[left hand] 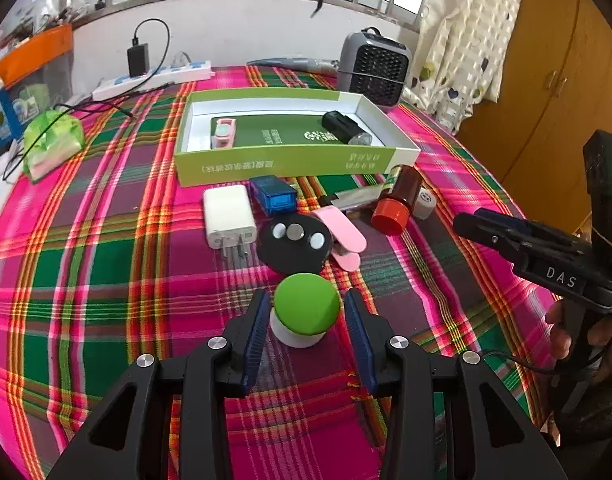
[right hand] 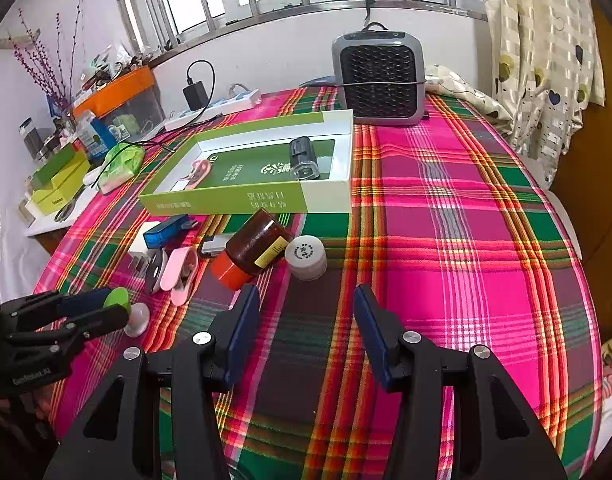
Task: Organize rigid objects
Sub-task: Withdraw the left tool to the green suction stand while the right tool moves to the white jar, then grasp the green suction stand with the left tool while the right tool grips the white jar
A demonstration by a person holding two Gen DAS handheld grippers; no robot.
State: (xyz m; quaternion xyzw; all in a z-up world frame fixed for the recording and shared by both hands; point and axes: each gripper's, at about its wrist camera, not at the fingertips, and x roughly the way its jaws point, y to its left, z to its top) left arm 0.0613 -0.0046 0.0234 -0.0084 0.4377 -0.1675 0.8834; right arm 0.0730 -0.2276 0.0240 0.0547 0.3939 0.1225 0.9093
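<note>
Looking down the left gripper [left hand: 306, 312], I saw its blue pads flanking a green-capped knob [left hand: 306, 308] with a white base, standing on the plaid tablecloth [left hand: 106, 280]. A sliver of cloth showed on each side of the green cap, so the jaws were released around it, not pressing on it.

My right gripper [right hand: 306, 304] hung spread wide over bare cloth with nothing between its pads; the white round jar [right hand: 306, 258] sat just beyond its tips.

Past the knob lay the clutter: a black disc [left hand: 294, 244] with three small round buttons, a white plug adapter [left hand: 229, 216] to its left, a blue translucent case [left hand: 274, 195] behind, a pink clip [left hand: 341, 240] touching the disc on the right, and an amber bottle with a red cap [left hand: 397, 204] lying on its side by a silver stick [left hand: 353, 198].

Farther back stood the open green-and-white box [left hand: 290, 162], already holding a small pink gadget [left hand: 224, 134] at its left end and a black cylindrical item [left hand: 343, 128] at its right. A grey fan heater [left hand: 373, 68] stood behind the box.
</note>
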